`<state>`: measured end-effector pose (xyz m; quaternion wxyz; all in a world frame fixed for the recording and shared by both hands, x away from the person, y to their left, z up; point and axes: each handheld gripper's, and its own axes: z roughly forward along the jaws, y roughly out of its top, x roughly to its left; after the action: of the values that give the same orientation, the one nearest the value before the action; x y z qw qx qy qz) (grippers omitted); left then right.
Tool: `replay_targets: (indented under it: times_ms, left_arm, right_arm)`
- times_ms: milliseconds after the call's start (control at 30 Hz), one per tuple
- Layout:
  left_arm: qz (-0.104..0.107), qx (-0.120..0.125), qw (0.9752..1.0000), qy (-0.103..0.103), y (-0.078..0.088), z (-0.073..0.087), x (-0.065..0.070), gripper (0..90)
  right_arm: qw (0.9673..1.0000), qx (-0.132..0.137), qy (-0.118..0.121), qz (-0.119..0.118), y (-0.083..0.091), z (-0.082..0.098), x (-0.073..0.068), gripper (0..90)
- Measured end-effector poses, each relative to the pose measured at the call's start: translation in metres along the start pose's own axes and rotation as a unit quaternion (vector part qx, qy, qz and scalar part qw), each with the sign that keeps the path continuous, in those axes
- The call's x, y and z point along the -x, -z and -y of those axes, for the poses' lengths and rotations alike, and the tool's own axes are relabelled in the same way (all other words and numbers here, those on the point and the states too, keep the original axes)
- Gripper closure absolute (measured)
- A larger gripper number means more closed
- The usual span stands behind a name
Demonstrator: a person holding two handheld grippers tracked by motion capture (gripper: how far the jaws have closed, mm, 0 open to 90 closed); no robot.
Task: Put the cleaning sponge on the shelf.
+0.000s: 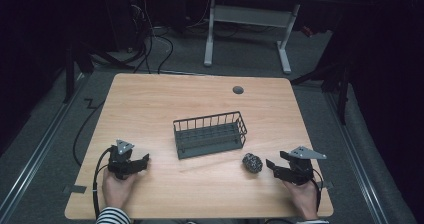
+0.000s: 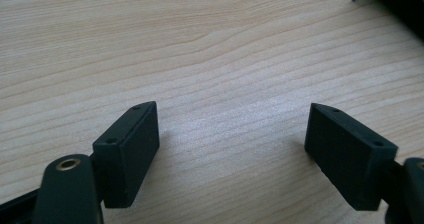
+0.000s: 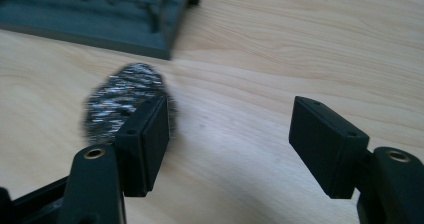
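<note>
Down at the near edge of the wooden table (image 1: 150, 104), two hands come in from the bottom, a striped sleeve (image 1: 112, 216) showing on the left one. The left gripper (image 1: 146, 160) sits low over bare wood at the near left, its jaws spread wide with nothing between them, and the left gripper view confirms it: just wood grain in the gap. Over on the near right, the right gripper (image 1: 270, 165) is also spread wide and empty, pointing toward a steel wool scrubber (image 1: 252, 163) that lies on the table just beside its tips. In the right gripper view the scrubber (image 3: 117, 101) sits right behind the left-hand jaw, outside the gap; whether they touch is hard to call. Further back, mid-table, stands the dark wire basket (image 1: 210, 134), near the scrubber but apart from it. Beyond that, a small grey cable grommet (image 1: 238, 90) near the far edge.
</note>
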<state>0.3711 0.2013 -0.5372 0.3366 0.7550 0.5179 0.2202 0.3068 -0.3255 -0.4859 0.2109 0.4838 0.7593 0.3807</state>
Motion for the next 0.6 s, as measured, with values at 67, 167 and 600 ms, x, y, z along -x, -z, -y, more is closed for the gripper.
replay_targets:
  times_ms: [67,167,600]
  left_arm:
    - [0.000,0.000,1.0000,0.000,0.000,0.000,0.000,22.1]
    - [0.000,0.000,1.0000,0.000,0.000,0.000,0.000,22.0]
    - [-0.001,0.000,1.0000,0.000,0.000,0.000,0.000,22.3]
  right_arm:
    - [1.0000,0.002,0.007,-0.004,0.002,-0.001,-0.002,32.3]
    - [0.9993,0.011,0.021,-0.030,0.008,-0.003,-0.017,30.8]
    - [0.9956,-0.039,0.072,-0.046,-0.027,-0.026,-0.047,25.4]
